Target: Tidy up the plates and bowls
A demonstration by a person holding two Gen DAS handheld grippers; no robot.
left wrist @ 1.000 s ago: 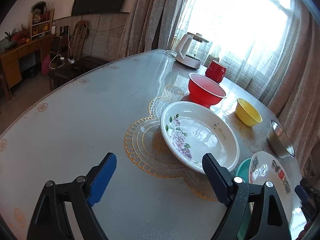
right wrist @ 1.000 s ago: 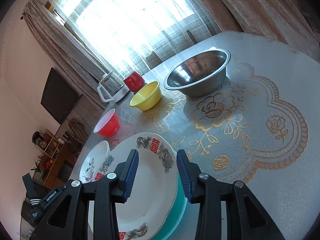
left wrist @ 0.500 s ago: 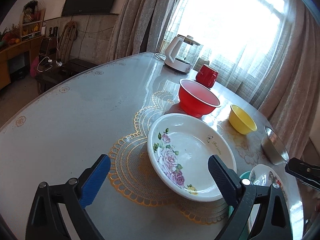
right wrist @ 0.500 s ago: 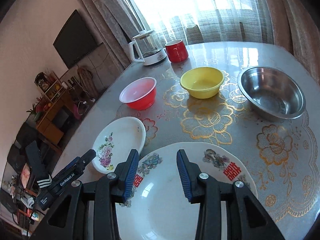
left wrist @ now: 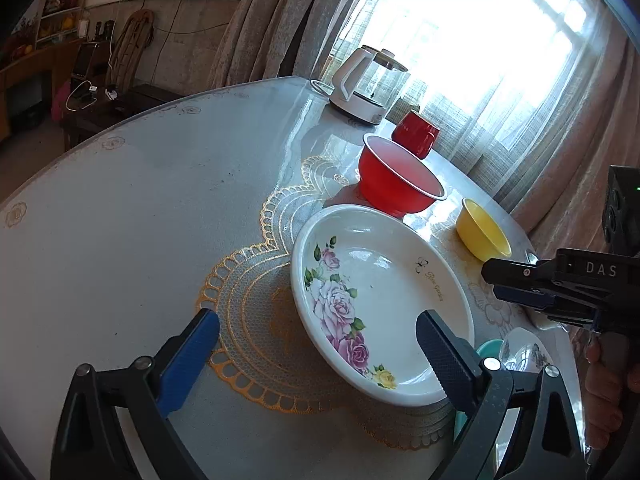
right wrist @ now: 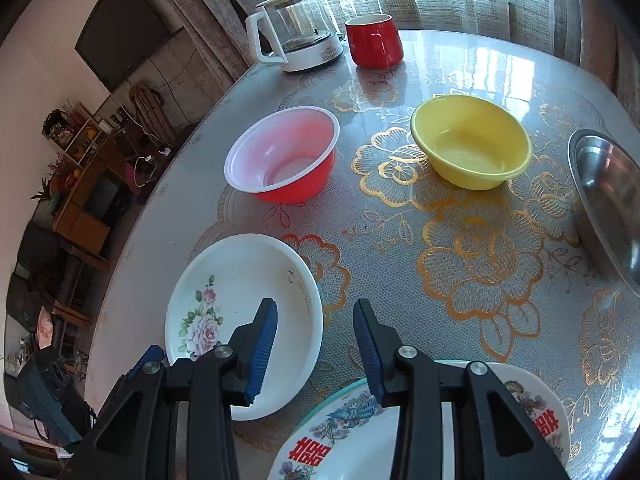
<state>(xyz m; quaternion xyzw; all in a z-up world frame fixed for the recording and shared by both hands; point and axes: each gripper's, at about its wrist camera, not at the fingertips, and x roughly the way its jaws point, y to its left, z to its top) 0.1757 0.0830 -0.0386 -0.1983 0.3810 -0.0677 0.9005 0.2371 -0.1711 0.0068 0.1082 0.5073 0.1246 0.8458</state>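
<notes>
The left gripper [left wrist: 316, 344] stands wide, released, jaws astride the rose plate's [left wrist: 380, 300] near rim without touching; the right gripper [right wrist: 314, 344] hangs part-open and empty above the gap between that plate and the patterned plate [right wrist: 420, 440], which sits on a teal one at the table's [left wrist: 120, 220] near edge. Red bowl [right wrist: 280, 160], yellow bowl [right wrist: 472, 140] and steel bowl [right wrist: 608, 200] stand apart toward the window edge, unstacked; most sorting seems left. The steel bowl is cut off; the teal plate mostly hidden.

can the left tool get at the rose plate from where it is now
Probably yes. The left tool is wide open and empty, with the rose plate just ahead, one finger already over its near rim. Nothing sits on the plate; the right tool hangs off to the side.
</notes>
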